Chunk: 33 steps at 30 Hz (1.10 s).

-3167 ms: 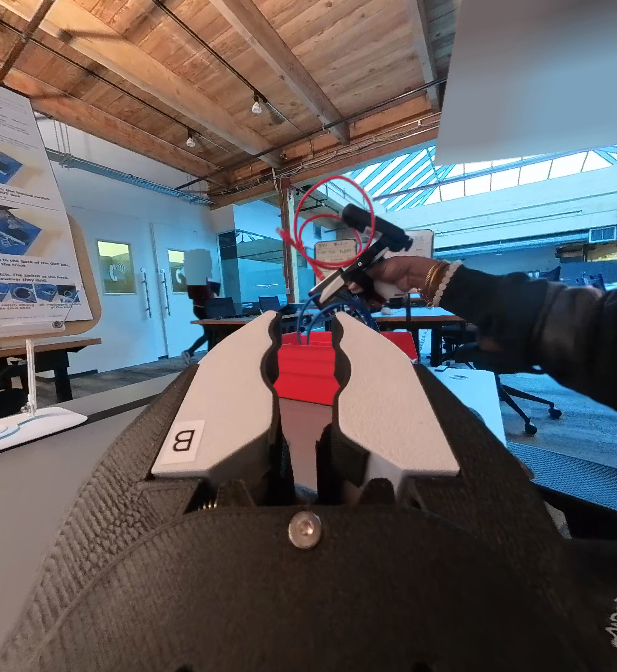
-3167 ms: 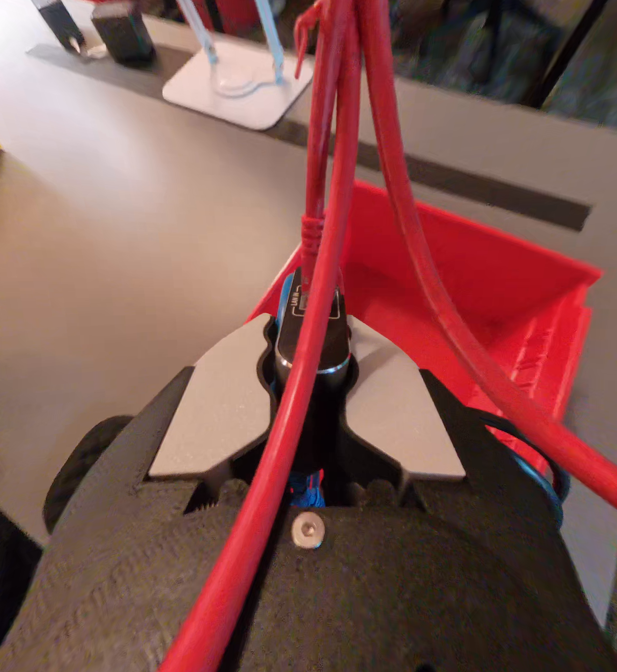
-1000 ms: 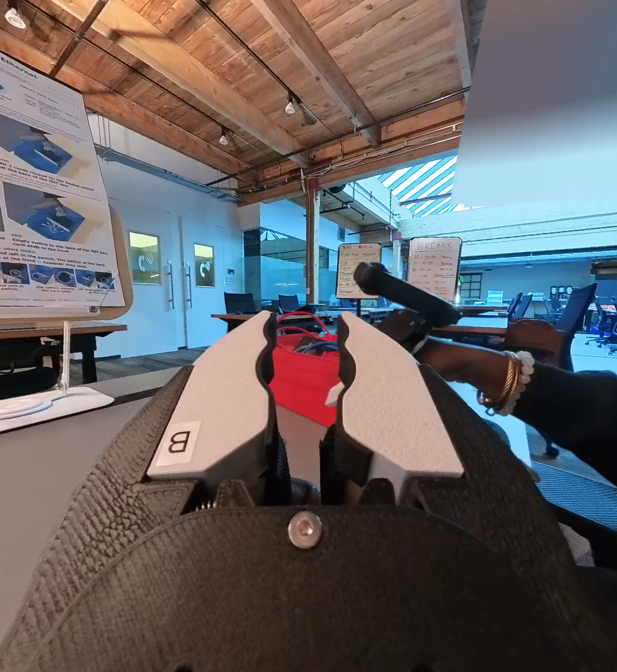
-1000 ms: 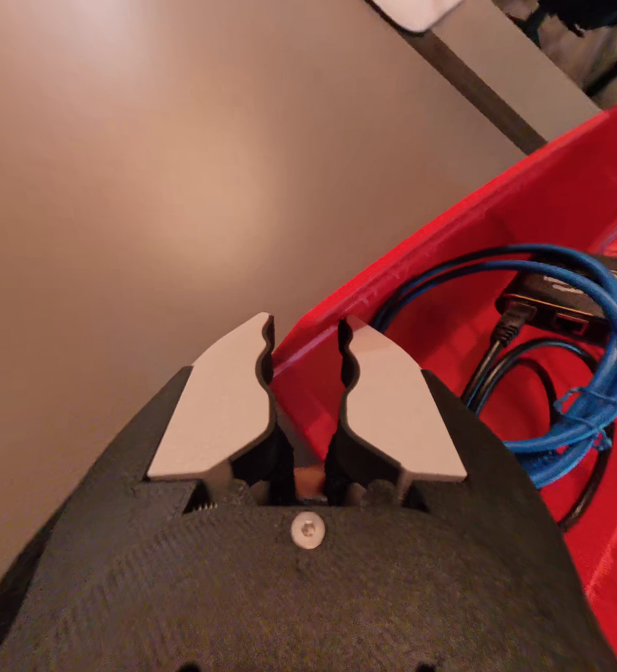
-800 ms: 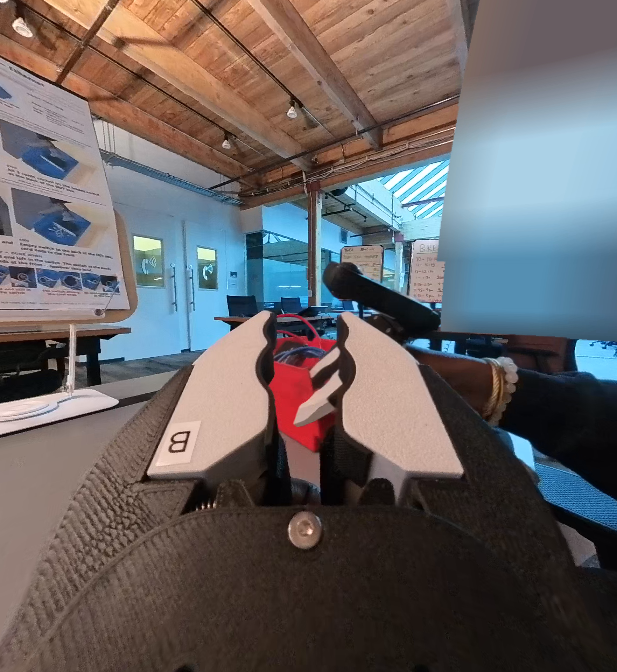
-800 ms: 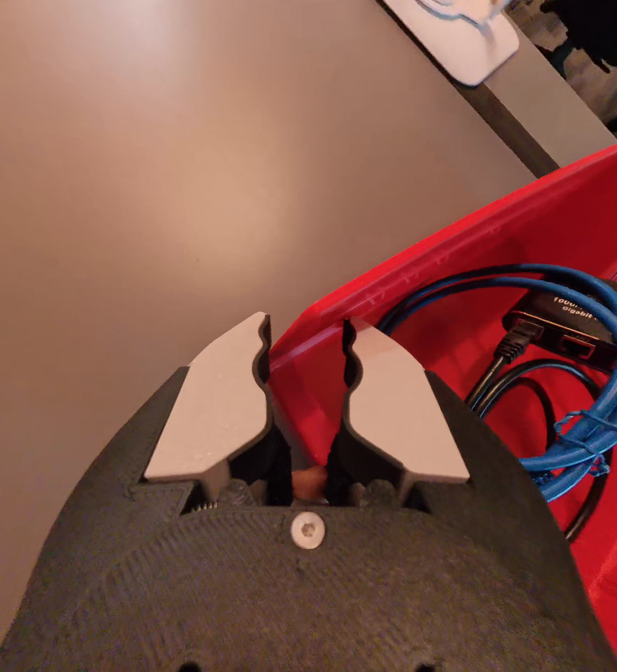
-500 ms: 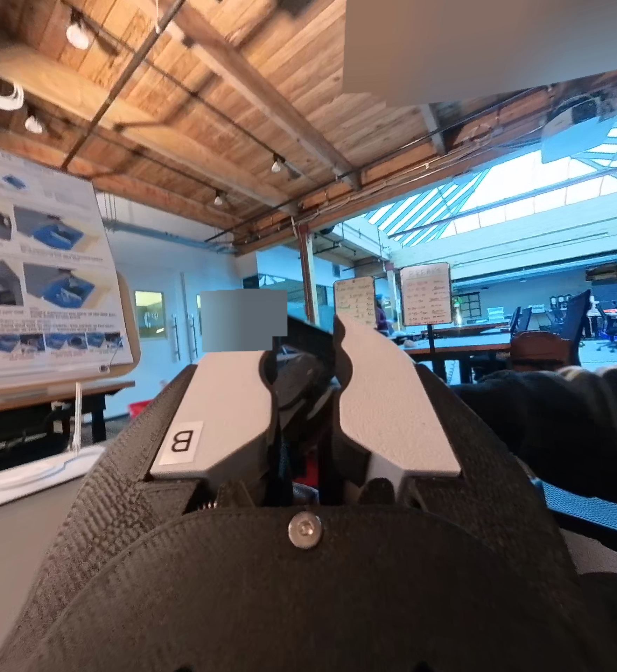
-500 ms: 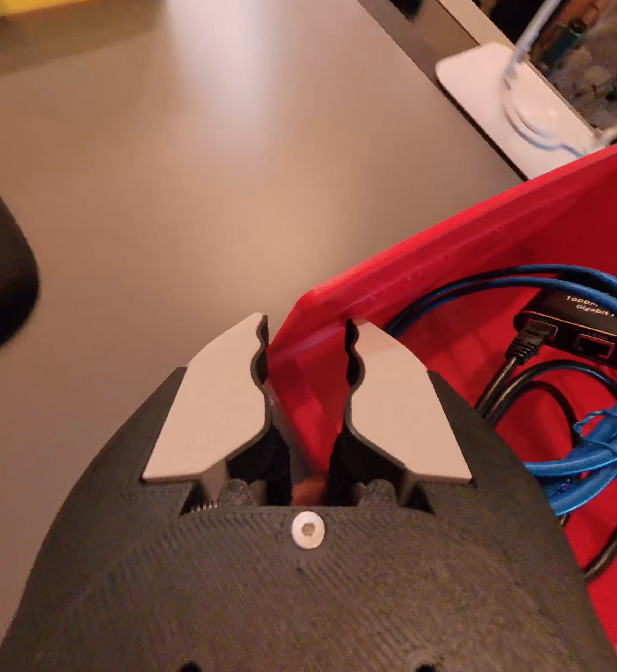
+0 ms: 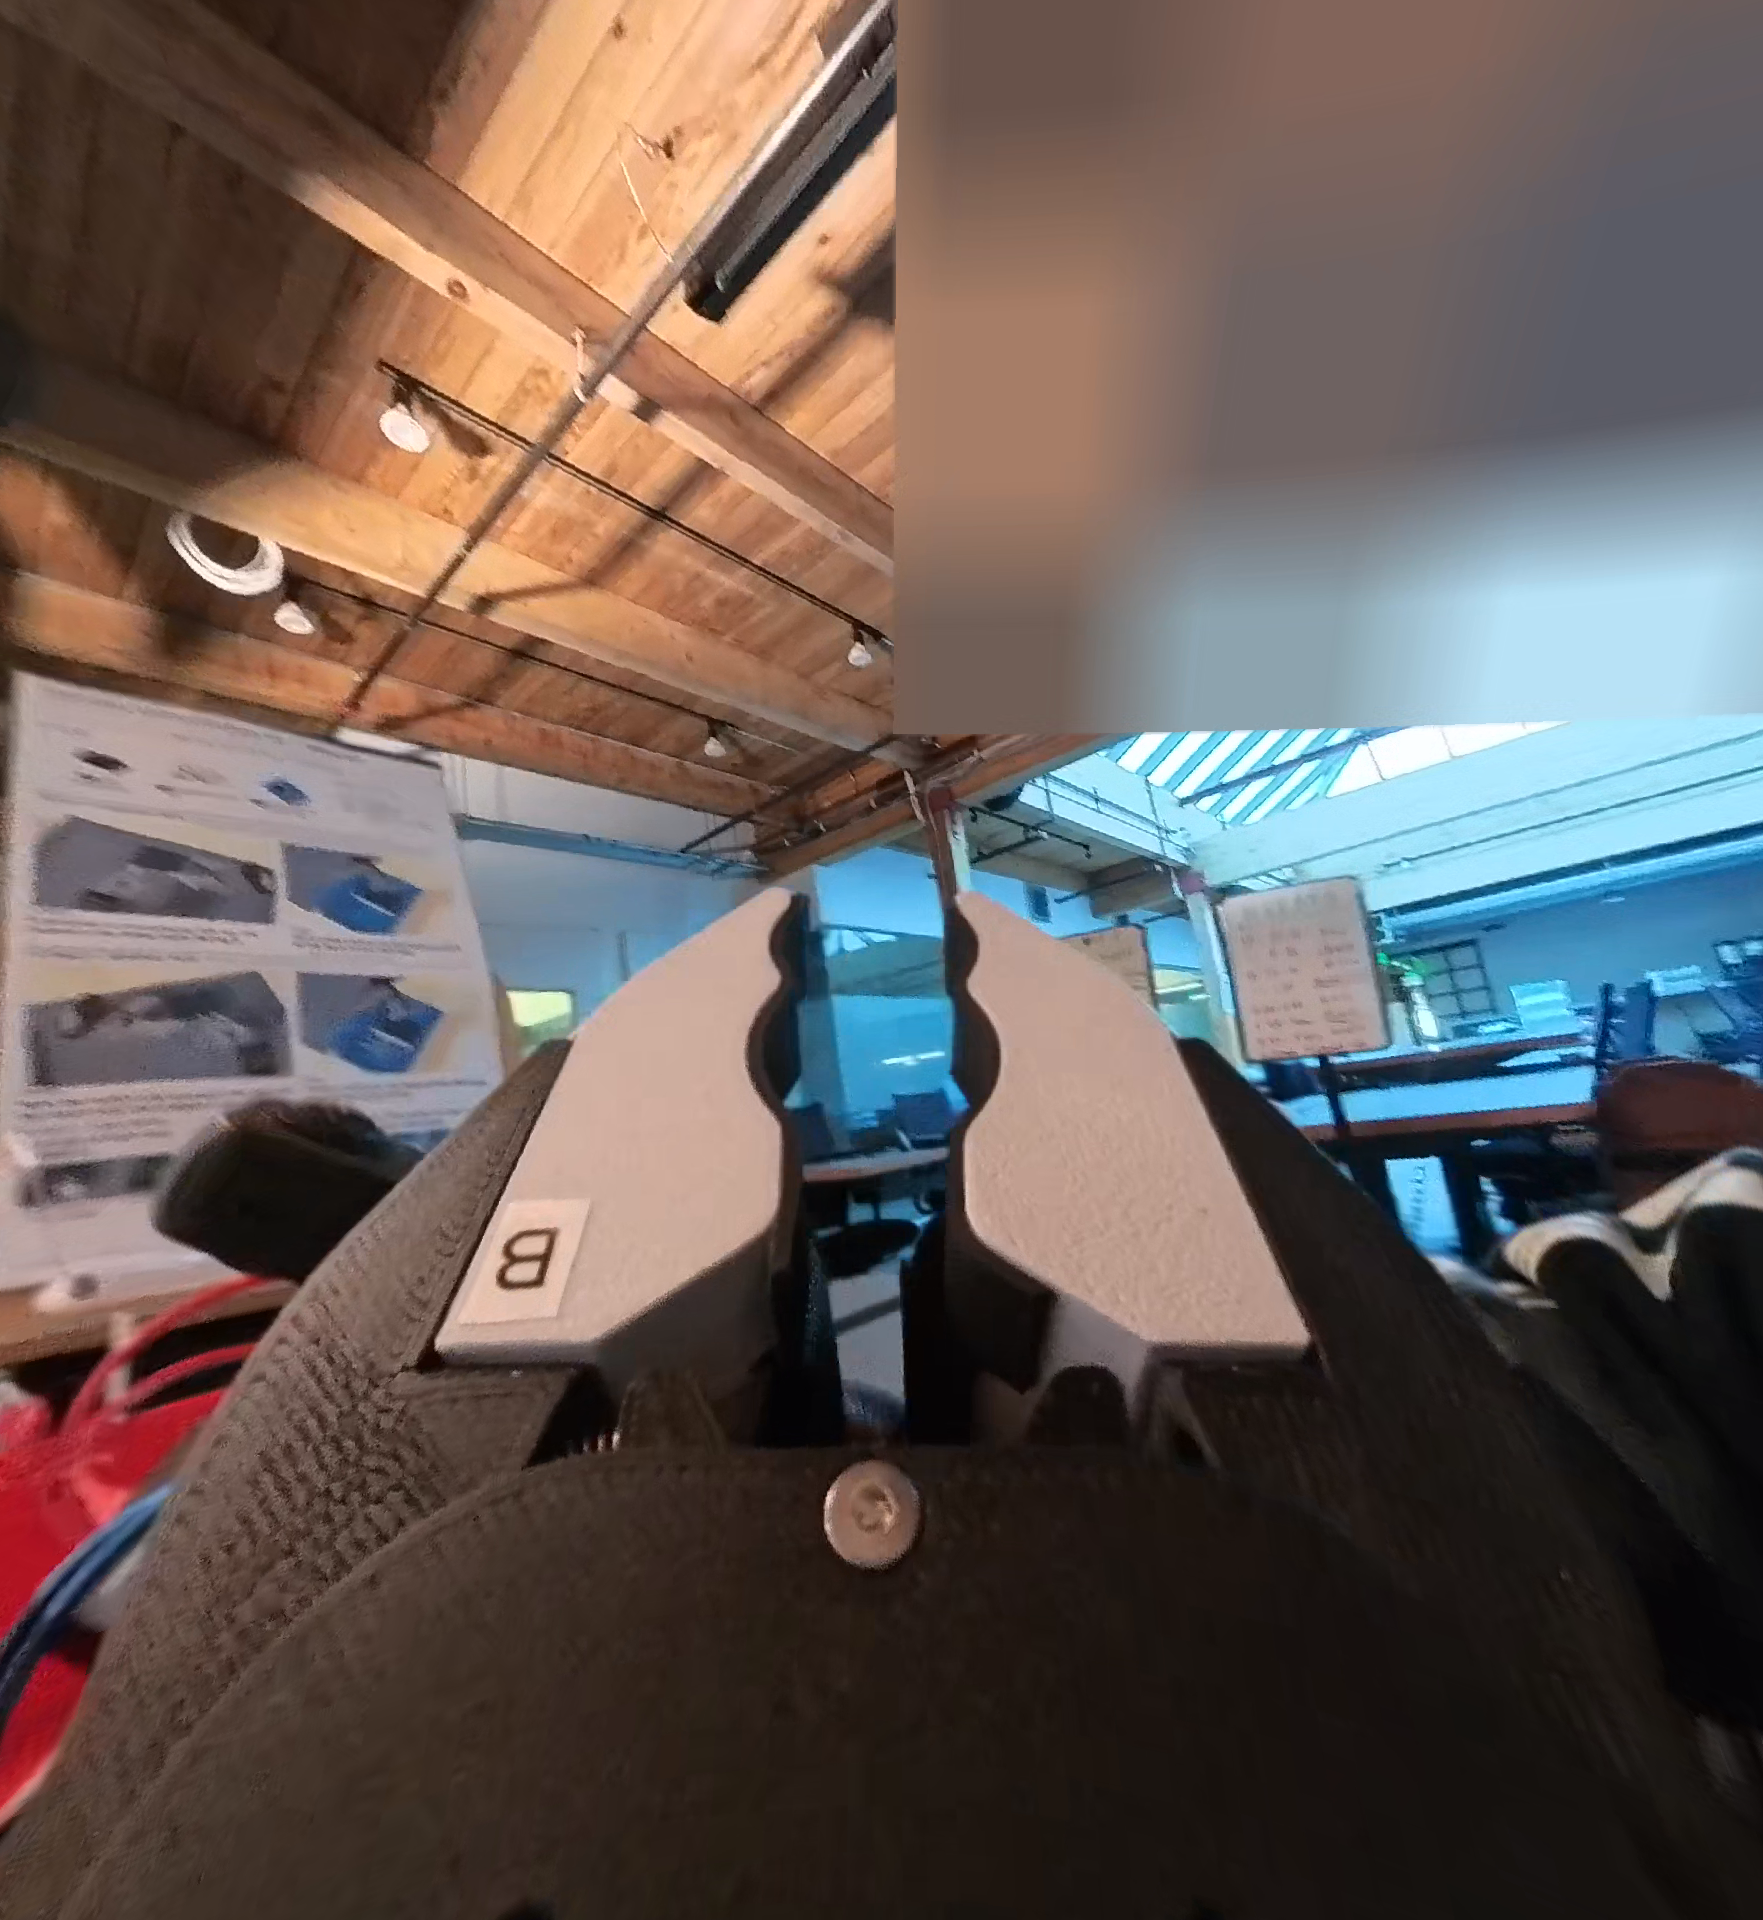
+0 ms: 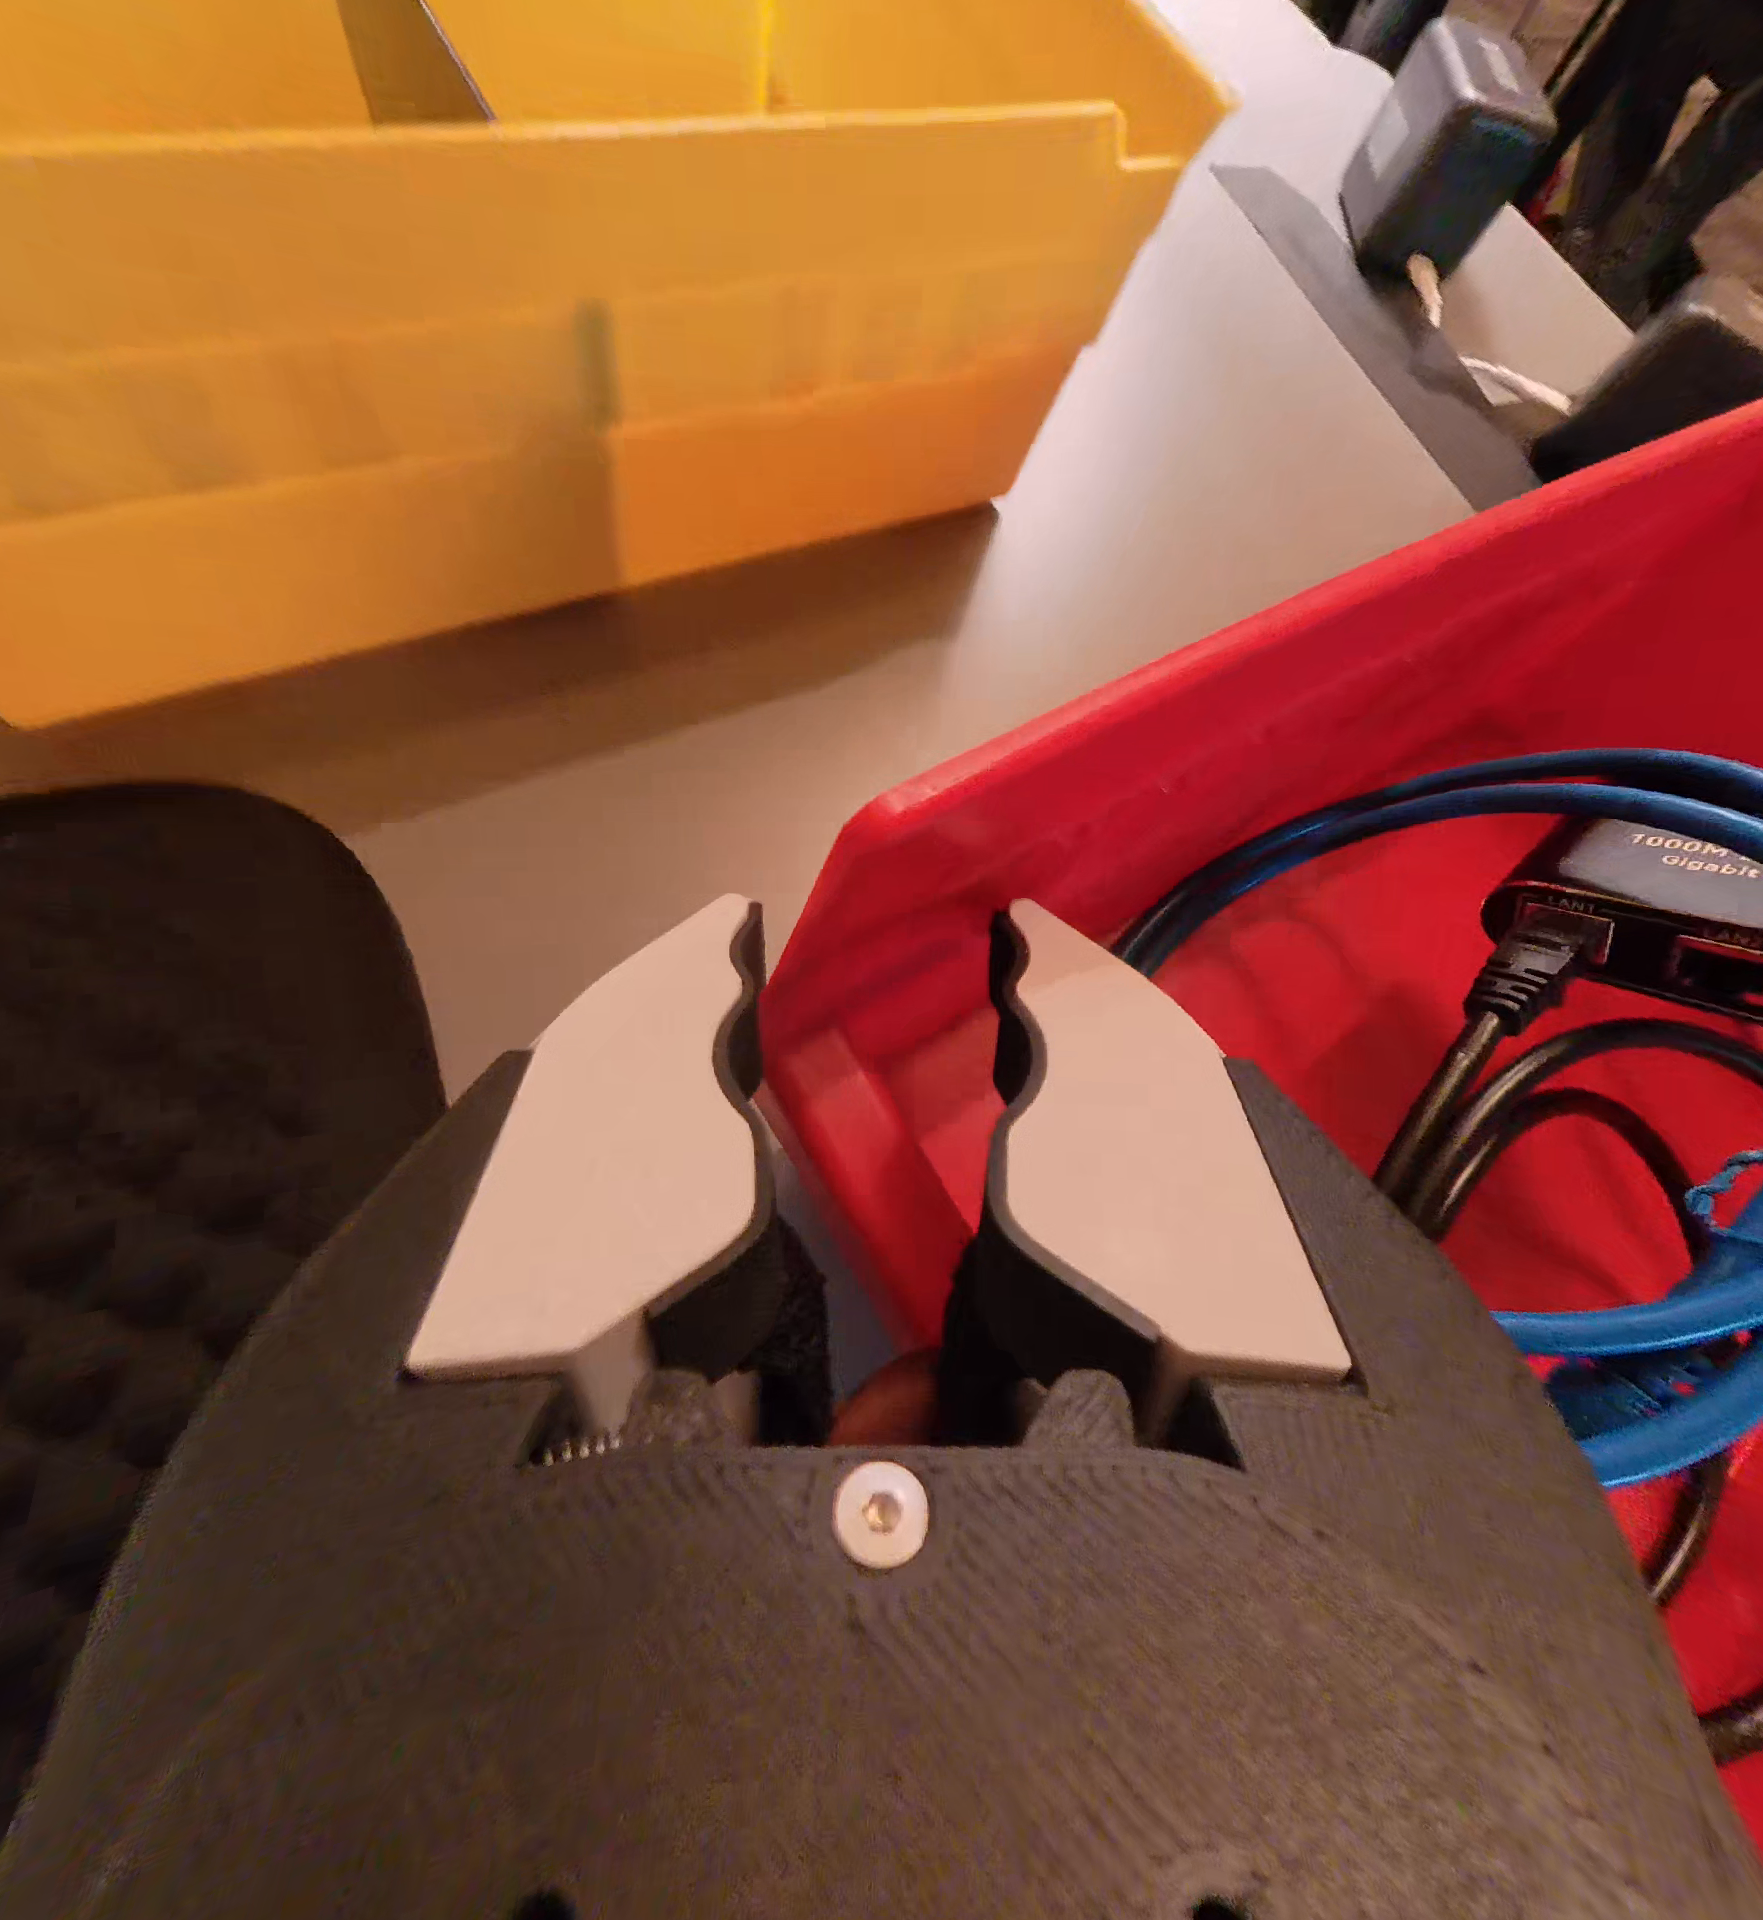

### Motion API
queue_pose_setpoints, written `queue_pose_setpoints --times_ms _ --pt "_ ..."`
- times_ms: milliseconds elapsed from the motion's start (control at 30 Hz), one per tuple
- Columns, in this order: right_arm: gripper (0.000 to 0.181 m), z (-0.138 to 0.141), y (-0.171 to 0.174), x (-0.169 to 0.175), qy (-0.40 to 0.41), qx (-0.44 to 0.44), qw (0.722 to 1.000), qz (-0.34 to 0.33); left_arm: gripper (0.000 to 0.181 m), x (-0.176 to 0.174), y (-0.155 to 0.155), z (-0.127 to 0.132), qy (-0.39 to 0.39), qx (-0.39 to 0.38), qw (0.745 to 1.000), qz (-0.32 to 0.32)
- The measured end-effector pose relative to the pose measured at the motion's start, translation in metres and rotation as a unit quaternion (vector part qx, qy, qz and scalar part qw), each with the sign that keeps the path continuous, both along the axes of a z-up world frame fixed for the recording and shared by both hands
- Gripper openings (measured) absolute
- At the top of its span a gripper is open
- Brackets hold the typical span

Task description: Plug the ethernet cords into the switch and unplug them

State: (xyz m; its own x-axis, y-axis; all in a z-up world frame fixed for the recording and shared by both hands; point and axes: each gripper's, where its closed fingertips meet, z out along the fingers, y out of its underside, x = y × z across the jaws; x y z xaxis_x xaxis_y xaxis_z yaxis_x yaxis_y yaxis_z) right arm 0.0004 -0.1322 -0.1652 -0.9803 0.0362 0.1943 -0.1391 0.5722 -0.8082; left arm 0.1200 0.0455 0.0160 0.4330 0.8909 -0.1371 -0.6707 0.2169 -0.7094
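Observation:
In the right wrist view a red bin [image 10: 1272, 707] holds the black switch [image 10: 1708, 935]. A black cord [image 10: 1521, 977] is plugged into its left port, and the port beside it is empty. A coiled blue cord [image 10: 1739, 1299] lies over them. My right gripper [image 10: 874, 920] is open and empty. The bin's near corner stands between its jaws, left finger outside, right finger inside. My left gripper [image 9: 877, 909] is open and empty and points up into the room. The red bin [image 9: 15, 1538], a red cord [image 9: 160, 1340] and the blue cord [image 9: 77, 1590] show at its lower left.
A yellow bin [image 10: 441, 416] stands on the grey table [image 10: 1168, 468] left of the red bin. A grey power adapter [image 10: 1438, 156] sits at the far table edge. The left gripper's black body [image 10: 129, 1143] is close on the left. A dark sleeve [image 9: 1687, 1299] is on the right. Tip to tip, the grippers are about 25 cm apart.
My right gripper let go of the switch, which now lies in the red bin, and swung left, bringing the yellow bin into view. My left gripper tilted up and the red bin slid to its lower left.

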Motion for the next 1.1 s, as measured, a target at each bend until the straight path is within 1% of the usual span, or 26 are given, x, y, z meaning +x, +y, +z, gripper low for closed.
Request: queue_pose_setpoints --times_ms 67,133,200,233,267,300,333,400,433,500,533,600,667,700,733,767,800,833,867,900,933,1000,1033,1067,1100 --pt "0.042 0.001 -0.015 0.008 -0.004 -0.006 1.0 0.014 0.024 0.012 -0.021 0.011 0.016 -0.002 0.999 0.037" --pt "0.042 0.003 -0.027 0.021 -0.021 -0.024 0.999 0.039 0.024 0.025 -0.049 0.025 0.034 0.006 0.996 0.082" --pt "0.042 0.017 -0.035 0.04 -0.076 -0.088 0.99 0.076 0.025 0.039 -0.082 0.039 0.04 0.011 0.991 0.123" --pt "0.042 0.031 -0.036 0.051 -0.114 -0.147 0.978 0.098 0.026 0.045 -0.102 0.044 0.032 0.015 0.988 0.151" --pt "0.045 0.049 -0.034 0.059 -0.15 -0.216 0.958 0.112 0.028 0.05 -0.126 0.048 0.017 0.021 0.982 0.186" --pt "0.054 0.069 -0.029 0.063 -0.181 -0.291 0.932 0.117 0.031 0.056 -0.152 0.05 -0.005 0.028 0.974 0.227" --pt "0.067 0.091 -0.021 0.065 -0.205 -0.368 0.9 0.116 0.036 0.064 -0.18 0.051 -0.026 0.037 0.961 0.273" --pt "0.085 0.129 -0.001 0.062 -0.221 -0.5 0.833 0.091 0.047 0.09 -0.24 0.047 -0.052 0.055 0.922 0.38" --pt "0.09 0.142 0.007 0.062 -0.215 -0.536 0.813 0.076 0.052 0.106 -0.27 0.043 -0.059 0.065 0.896 0.435" --pt "0.098 0.156 0.017 0.074 -0.199 -0.566 0.797 0.068 0.065 0.134 -0.319 0.026 -0.085 0.079 0.849 0.516" --pt "0.1 0.159 0.018 0.086 -0.194 -0.57 0.795 0.076 0.073 0.142 -0.34 0.013 -0.114 0.088 0.83 0.538" --pt "0.11 0.152 0.01 0.11 -0.188 -0.549 0.81 0.084 0.085 0.143 -0.377 -0.025 -0.204 0.107 0.808 0.543" --pt "0.119 0.134 -0.005 0.134 -0.197 -0.512 0.832 0.09 0.093 0.135 -0.404 -0.072 -0.302 0.132 0.786 0.523" --pt "0.122 0.121 -0.014 0.144 -0.203 -0.487 0.844 0.091 0.094 0.13 -0.413 -0.096 -0.347 0.138 0.774 0.511" --pt "0.123 0.104 -0.024 0.15 -0.202 -0.456 0.862 0.085 0.093 0.124 -0.418 -0.116 -0.385 0.138 0.763 0.5" --pt "0.128 0.093 -0.032 0.153 -0.193 -0.433 0.877 0.079 0.083 0.119 -0.421 -0.132 -0.411 0.132 0.754 0.495" --pt "0.124 0.091 -0.035 0.154 -0.18 -0.422 0.885 0.075 0.066 0.115 -0.42 -0.141 -0.427 0.115 0.75 0.492" --pt "0.121 0.091 -0.037 0.155 -0.166 -0.414 0.892 0.075 0.054 0.111 -0.418 -0.145 -0.432 0.095 0.749 0.492" --pt "0.119 0.088 -0.038 0.156 -0.16 -0.407 0.897 0.072 0.03 0.111 -0.416 -0.143 -0.431 0.079 0.746 0.501" --pt "0.115 0.087 -0.039 0.155 -0.157 -0.404 0.899 0.067 0.01 0.115 -0.416 -0.139 -0.429 0.068 0.738 0.517" --pt "0.112 0.087 -0.039 0.153 -0.157 -0.406 0.898 0.061 0.008 0.116 -0.41 -0.14 -0.447 0.056 0.733 0.509" --pt "0.106 0.084 -0.04 0.147 -0.165 -0.403 0.899 0.043 0.003 0.12 -0.395 -0.142 -0.496 0.061 0.728 0.469" --pt "0.104 0.082 -0.041 0.144 -0.173 -0.396 0.901 0.032 0.002 0.124 -0.387 -0.144 -0.519 0.048 0.721 0.456" --pt "0.102 0.08 -0.043 0.141 -0.179 -0.387 0.904 0.023 0.003 0.127 -0.381 -0.147 -0.54 0.023 0.709 0.452" --pt "0.099 0.076 -0.046 0.139 -0.182 -0.374 0.909 0.015 0.01 0.131 -0.38 -0.148 -0.547 0.0 0.698 0.463"
